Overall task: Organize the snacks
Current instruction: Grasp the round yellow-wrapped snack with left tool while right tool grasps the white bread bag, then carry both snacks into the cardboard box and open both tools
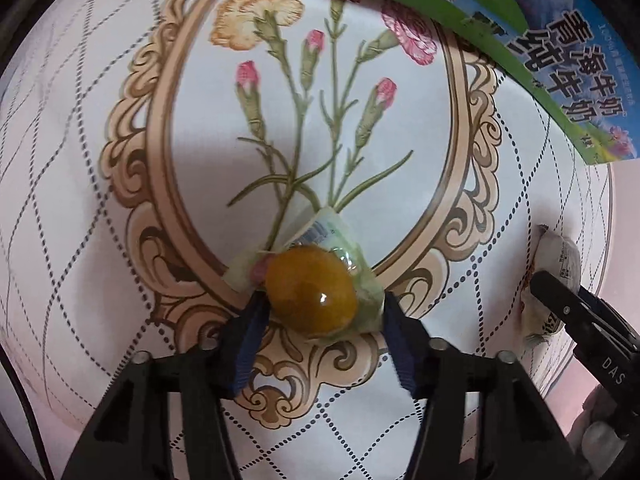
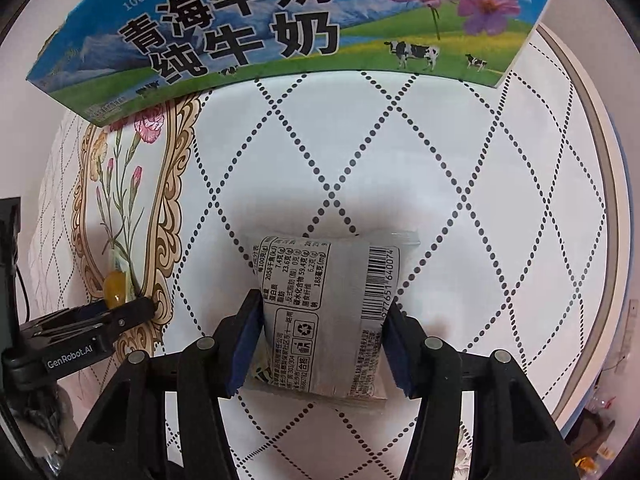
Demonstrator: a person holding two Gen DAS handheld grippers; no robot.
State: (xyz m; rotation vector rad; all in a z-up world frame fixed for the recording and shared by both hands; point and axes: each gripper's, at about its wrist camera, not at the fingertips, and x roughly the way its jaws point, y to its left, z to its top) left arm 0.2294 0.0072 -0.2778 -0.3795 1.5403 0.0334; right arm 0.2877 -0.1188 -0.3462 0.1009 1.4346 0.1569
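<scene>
Left hand-held gripper (image 1: pixel 322 312) clamps amber snack in clear wrapper (image 1: pixel 312 290), low over floral counter (image 1: pixel 120 120). Right hand-held gripper (image 2: pixel 320 332) pinches grey snack pack (image 2: pixel 320 312) just above counter. Milk box (image 2: pixel 280 28) beyond, near both.

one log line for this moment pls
left gripper: shut on amber jelly snack | right gripper: shut on grey snack packet | milk carton: behind

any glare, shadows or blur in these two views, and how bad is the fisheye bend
Left wrist view: a bright glint on the amber jelly, a grey shadow across the tablecloth, the milk carton slightly smeared. Right wrist view: sharper, the print on the grey snack packet is readable, a soft shadow beside it; the carton's edges bow strongly in both.
</scene>
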